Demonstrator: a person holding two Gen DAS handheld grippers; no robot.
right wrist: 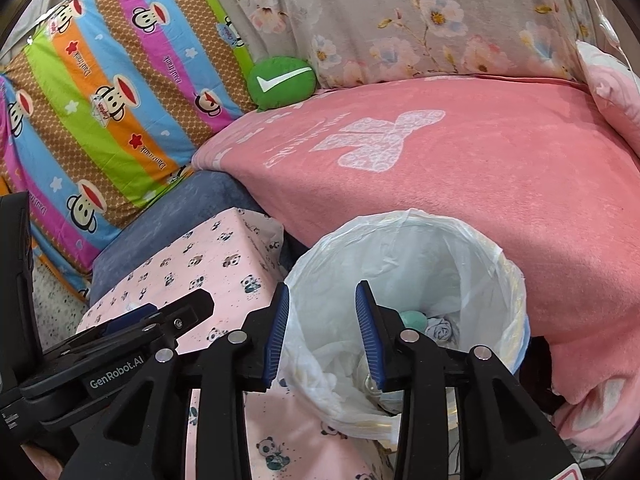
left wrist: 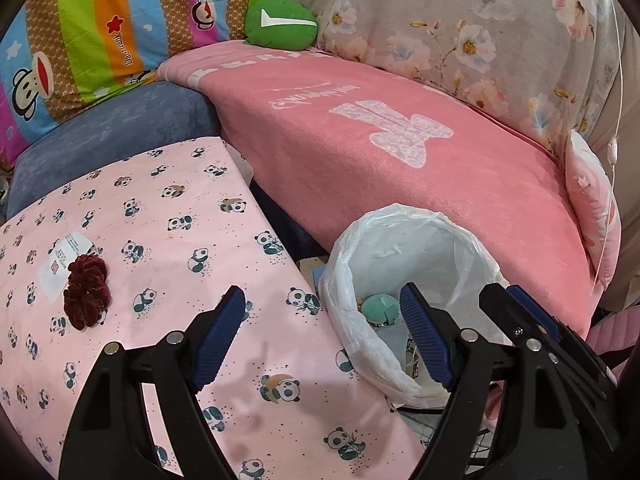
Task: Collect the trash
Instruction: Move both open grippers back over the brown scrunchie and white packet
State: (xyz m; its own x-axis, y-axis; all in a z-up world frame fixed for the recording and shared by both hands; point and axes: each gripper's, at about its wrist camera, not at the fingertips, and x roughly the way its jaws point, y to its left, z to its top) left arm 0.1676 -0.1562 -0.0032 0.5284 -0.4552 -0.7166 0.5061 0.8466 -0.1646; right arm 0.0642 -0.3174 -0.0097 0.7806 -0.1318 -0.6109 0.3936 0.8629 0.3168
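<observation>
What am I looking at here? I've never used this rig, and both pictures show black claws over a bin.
Those claws are hand-held grippers, each with a camera looking along its fingers. One picture is from the left gripper, open over the panda-print cloth; the other from the right gripper, open and empty above the white-lined trash bin. A teal lump and crumpled bits lie inside the bin. On the cloth remain a dark red scrunchie and a white label. Nothing is held.

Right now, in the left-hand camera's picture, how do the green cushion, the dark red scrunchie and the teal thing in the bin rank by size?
1. green cushion
2. dark red scrunchie, though nearer the camera
3. teal thing, partly hidden
</observation>
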